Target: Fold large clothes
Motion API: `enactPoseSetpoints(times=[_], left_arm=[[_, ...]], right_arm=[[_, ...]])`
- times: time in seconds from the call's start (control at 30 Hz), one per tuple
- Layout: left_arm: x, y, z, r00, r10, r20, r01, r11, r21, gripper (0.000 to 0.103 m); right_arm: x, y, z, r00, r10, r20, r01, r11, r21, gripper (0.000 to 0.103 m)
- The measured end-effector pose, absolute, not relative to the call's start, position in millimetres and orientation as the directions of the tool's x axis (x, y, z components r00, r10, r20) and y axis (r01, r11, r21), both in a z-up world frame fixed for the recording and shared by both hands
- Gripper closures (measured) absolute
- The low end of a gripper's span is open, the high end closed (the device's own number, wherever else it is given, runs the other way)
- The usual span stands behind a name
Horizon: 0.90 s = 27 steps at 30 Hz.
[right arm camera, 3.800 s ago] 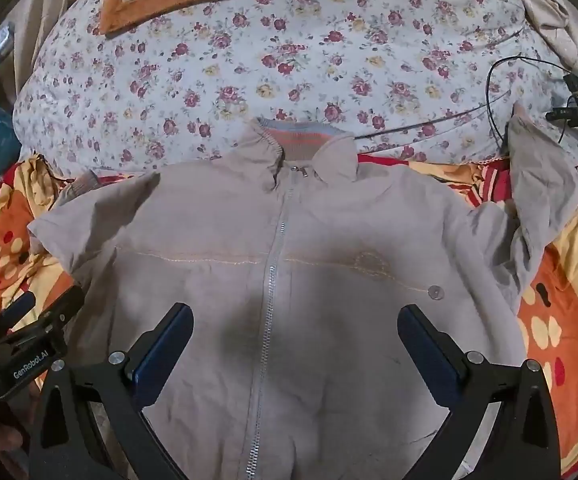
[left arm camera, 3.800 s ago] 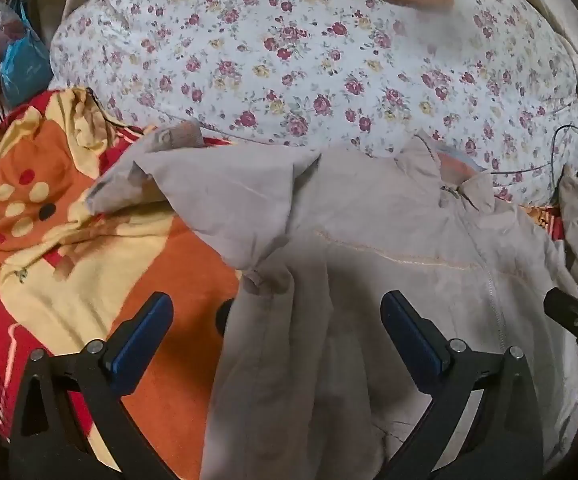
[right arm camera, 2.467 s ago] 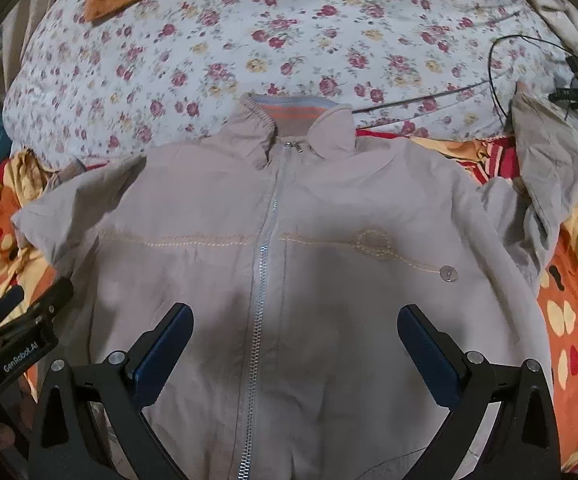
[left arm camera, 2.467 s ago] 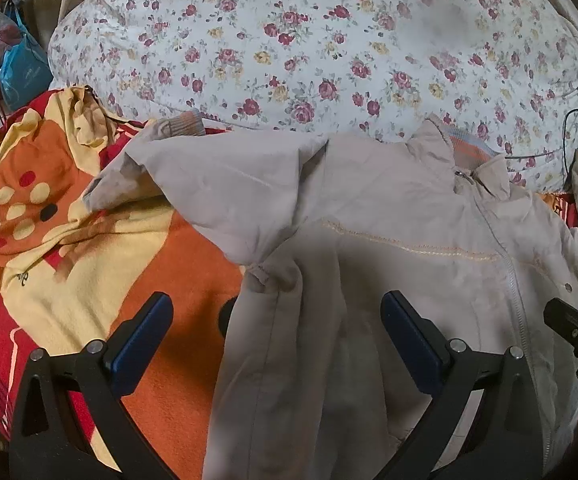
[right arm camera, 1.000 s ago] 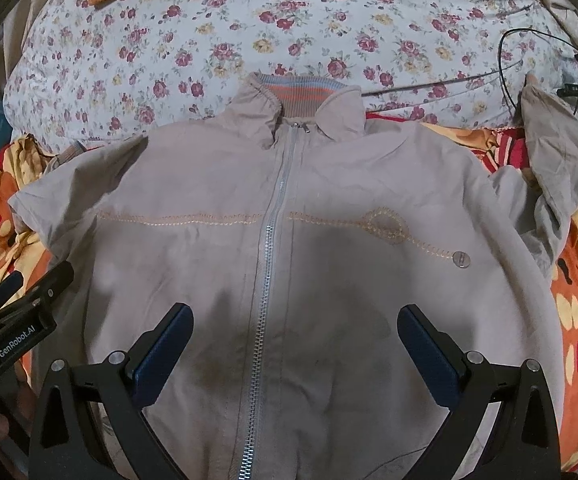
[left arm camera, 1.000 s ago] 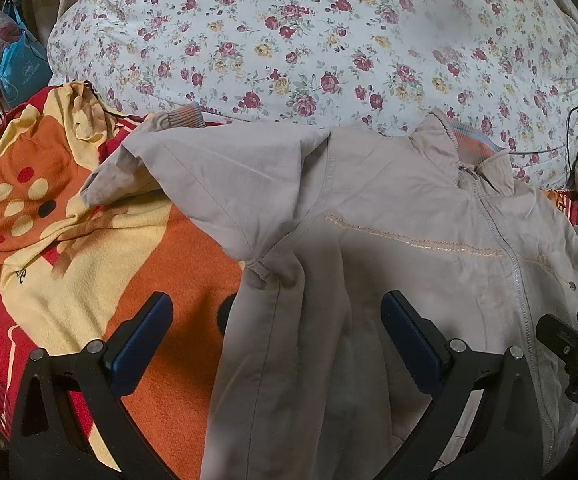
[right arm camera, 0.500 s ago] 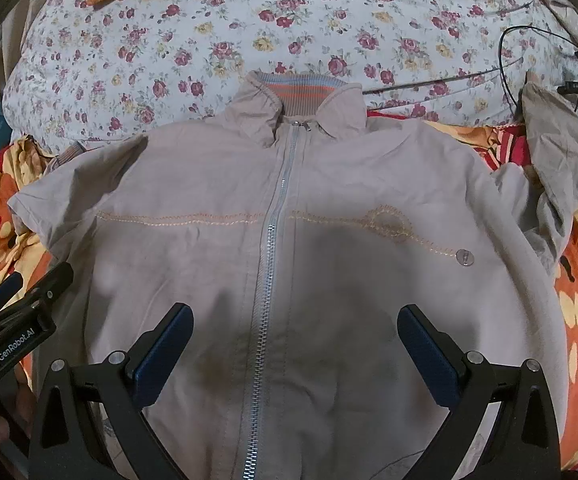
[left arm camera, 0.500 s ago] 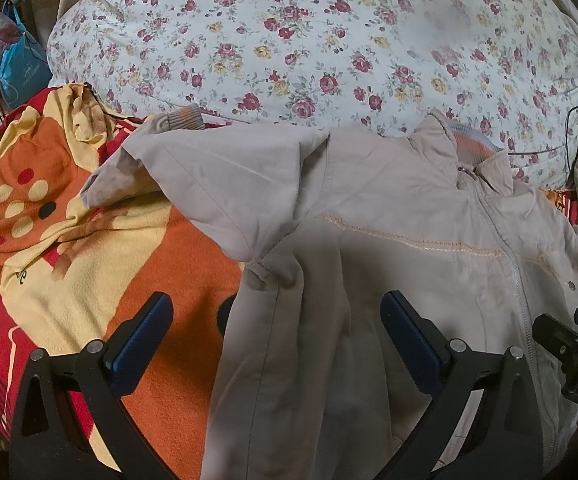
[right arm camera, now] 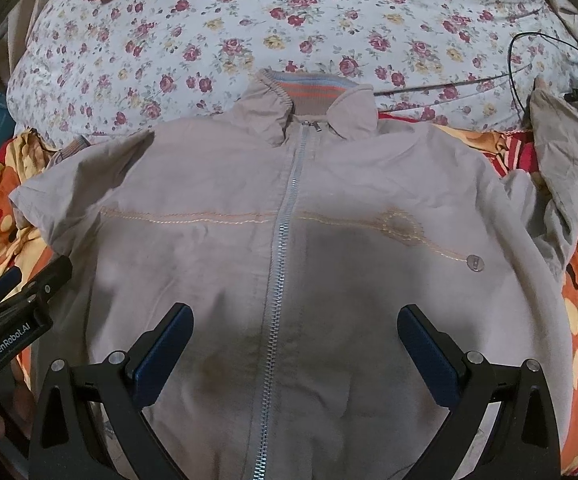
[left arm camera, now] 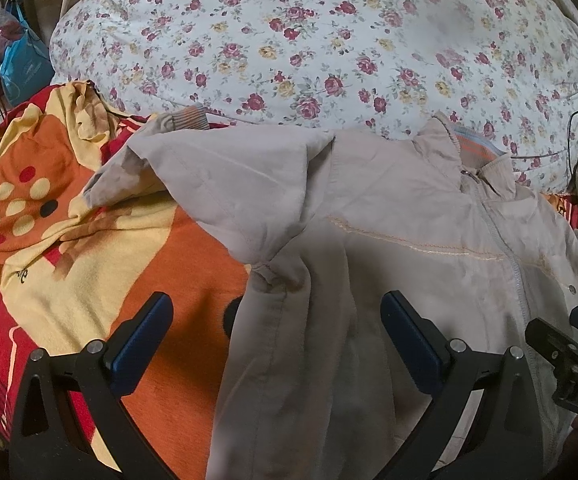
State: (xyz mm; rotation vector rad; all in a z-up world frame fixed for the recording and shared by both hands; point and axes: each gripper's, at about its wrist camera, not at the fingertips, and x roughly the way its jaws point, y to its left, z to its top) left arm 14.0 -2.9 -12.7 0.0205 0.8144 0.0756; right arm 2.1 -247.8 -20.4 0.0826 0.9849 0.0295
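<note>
A beige zip-up jacket lies front-up on the bed, zipper closed, striped collar toward the pillow. Its one sleeve is bent back near the shoulder; the other sleeve is crumpled at the far right. My left gripper hovers open over the jacket's left side seam, nothing between its fingers. Over the lower chest my right gripper also stands open, straddling the zipper. Each gripper shows at the edge of the other's view: the left gripper and the right gripper.
An orange, yellow and red blanket covers the bed under the jacket. A floral duvet bulges behind it. A black cable and clip lie at the right. A blue bag hangs at far left.
Both grippers stayed open over the jacket with only slight drift. The jacket body lies flatter and more centred than a few seconds ago.
</note>
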Motion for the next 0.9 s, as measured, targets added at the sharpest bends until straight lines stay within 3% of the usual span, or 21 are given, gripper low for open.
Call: enactPoseSetpoints(times=[0.27,0.67,0.9], left_arm=[[17,6,-13,0.667,0.063,-0.743,-0.072,0.997,0.021,0.0],[56,91,48,0.713,0.14,-0.687,-0.221,0.975,-0.03,0.0],[125,128,33,0.625,0.242,-0.742,-0.291,0.954,0.066,0.0]], right_arm=[[5,-252,-25,0.56,0.092,-0.824,-0.007,0.994,0.106,0.001],[5,-264,-14,0.602,0.17,-0.78,-0.046,0.983,0.178,0.001],[6,-263,-18,0.59,0.175,-0.788,-0.052,0.982,0.179,0.001]])
